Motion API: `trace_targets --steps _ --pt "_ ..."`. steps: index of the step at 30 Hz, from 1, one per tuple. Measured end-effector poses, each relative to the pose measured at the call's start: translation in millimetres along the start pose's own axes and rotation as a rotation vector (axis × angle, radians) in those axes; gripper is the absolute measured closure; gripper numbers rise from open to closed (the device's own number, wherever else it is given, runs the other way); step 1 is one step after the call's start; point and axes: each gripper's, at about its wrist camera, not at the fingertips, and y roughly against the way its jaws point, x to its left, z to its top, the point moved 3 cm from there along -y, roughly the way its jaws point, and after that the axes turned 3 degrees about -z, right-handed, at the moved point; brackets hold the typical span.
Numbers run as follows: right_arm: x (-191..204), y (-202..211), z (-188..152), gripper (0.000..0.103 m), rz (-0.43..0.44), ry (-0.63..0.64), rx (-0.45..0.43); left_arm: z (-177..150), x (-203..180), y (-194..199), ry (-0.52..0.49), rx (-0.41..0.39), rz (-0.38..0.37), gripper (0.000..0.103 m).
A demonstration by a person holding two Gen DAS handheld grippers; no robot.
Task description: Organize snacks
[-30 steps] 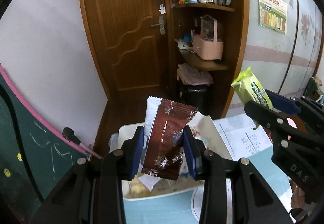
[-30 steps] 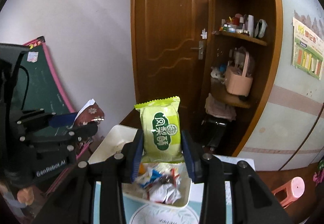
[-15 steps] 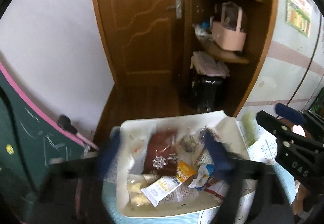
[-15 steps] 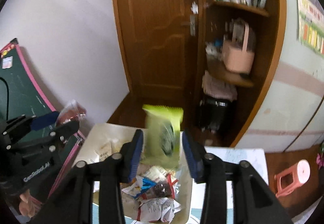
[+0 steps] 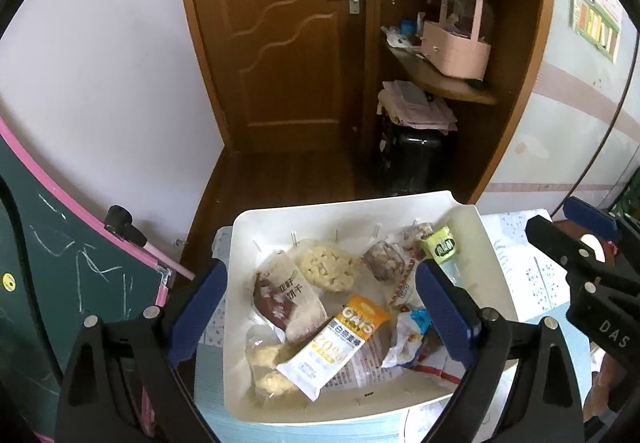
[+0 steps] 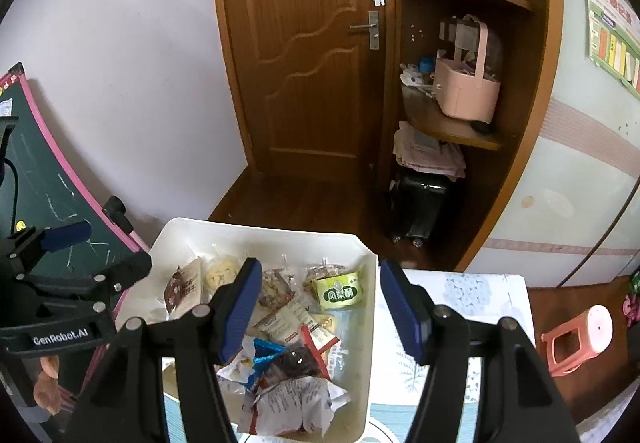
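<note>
open path above snack-crowded bin (image 5: 236,323)

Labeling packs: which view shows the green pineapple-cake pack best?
Right wrist: the green pack lies face-up in the white bin, label clear. Left wrist shows it smaller, near the bin's far right corner.

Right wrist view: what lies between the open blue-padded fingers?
Mostly the white plastic bin's right wall and, inside it, the green pineapple-cake packet among other wrappers; the right gripper holds nothing.

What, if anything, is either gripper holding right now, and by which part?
Nothing is held. The left gripper and the right gripper both hang over the white bin with jaws open and empty; the green packet lies in the bin.
</note>
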Motion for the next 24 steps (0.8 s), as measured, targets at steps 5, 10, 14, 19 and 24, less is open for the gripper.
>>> trace_targets --steps 5,10,14,19,24 --pt "3 15 -8 0.041 0.001 0.013 -0.007 -5 -10 24 -0.02 -0.022 -0.012 0.008" --pt "4 37 -14 0.041 0.001 0.007 -0.012 -13 -19 49 -0.037 -0.035 -0.016 0.008" --pt "5 61 -19 0.041 -0.011 0.0 -0.01 -21 -23 76 -0.028 -0.044 -0.024 0.008" --pt "1 96 -30 0.041 -0.013 -0.032 0.002 -42 -30 115 -0.017 -0.066 -0.041 0.008" --pt "1 138 -59 0.041 -0.027 -0.037 0.016 -76 -43 154 -0.028 -0.092 -0.064 0.008"
